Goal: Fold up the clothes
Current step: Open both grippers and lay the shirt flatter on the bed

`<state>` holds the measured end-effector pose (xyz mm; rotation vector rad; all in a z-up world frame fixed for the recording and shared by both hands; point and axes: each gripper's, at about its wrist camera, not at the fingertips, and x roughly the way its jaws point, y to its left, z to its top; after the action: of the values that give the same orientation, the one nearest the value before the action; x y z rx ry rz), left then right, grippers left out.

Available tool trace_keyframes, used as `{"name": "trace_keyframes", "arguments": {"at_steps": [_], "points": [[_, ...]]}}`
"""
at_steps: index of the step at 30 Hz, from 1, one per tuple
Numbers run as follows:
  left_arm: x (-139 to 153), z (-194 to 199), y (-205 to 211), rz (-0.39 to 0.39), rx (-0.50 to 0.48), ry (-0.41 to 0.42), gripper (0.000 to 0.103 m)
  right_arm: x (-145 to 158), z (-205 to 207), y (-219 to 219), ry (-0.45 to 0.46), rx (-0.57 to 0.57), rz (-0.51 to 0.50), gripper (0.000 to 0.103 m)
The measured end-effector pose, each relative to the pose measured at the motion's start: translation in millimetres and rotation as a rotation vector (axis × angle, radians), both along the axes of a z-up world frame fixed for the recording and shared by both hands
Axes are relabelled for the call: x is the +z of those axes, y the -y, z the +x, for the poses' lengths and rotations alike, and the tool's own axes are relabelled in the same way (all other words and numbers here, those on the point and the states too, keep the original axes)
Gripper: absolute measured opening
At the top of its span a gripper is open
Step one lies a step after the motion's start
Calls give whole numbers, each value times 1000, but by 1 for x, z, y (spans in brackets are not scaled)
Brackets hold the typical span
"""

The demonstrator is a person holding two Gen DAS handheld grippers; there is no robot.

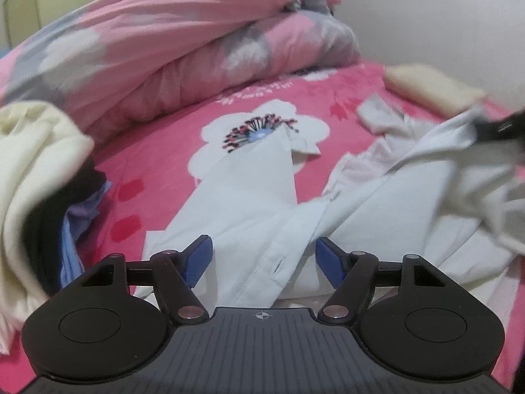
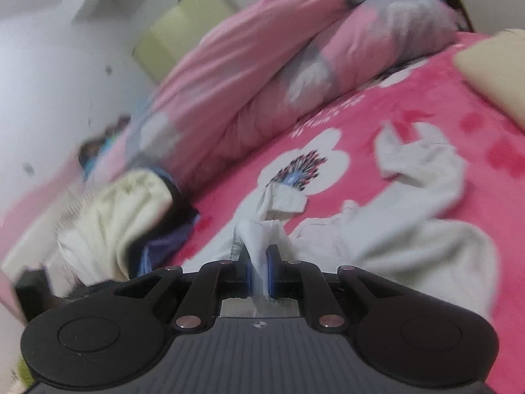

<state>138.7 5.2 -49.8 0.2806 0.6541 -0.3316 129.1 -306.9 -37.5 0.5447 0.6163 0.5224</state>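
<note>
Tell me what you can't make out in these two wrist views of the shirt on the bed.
- Left wrist view: the right gripper is a dark smear at the edge; motion blur and the frame cut hide its jaws.
- Left wrist view: the dark and blue garments under the cream garment are mostly covered.
- Right wrist view: the white shirt is blurred; buttons unreadable.
- Right wrist view: the left gripper is out of frame.

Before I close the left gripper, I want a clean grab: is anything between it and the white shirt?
Nothing visible stands in the way. The left gripper is open, with the white shirt and its button strip lying directly between the fingers. The cream clothes pile sits off to the left, clear of that path.
</note>
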Motion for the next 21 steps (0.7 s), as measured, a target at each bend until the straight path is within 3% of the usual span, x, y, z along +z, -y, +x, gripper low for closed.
{"name": "trace_keyframes", "arguments": {"at_steps": [3,7,12,17,21], "points": [[-5,3,5,51,8,0,61,0,-33,21,27,31,77,9],[-1,3,-4,9,18,-17,60,-6,-81,28,75,207,100,9],[5,-1,-16,-51,31,-27,53,-21,-125,8,9,445,-11,9],[9,-4,-17,-78,23,-42,49,-32,-132,-8,-43,453,-152,9],[16,-7,-15,-105,-4,-38,57,-31,-130,-9,-42,404,-173,11]]}}
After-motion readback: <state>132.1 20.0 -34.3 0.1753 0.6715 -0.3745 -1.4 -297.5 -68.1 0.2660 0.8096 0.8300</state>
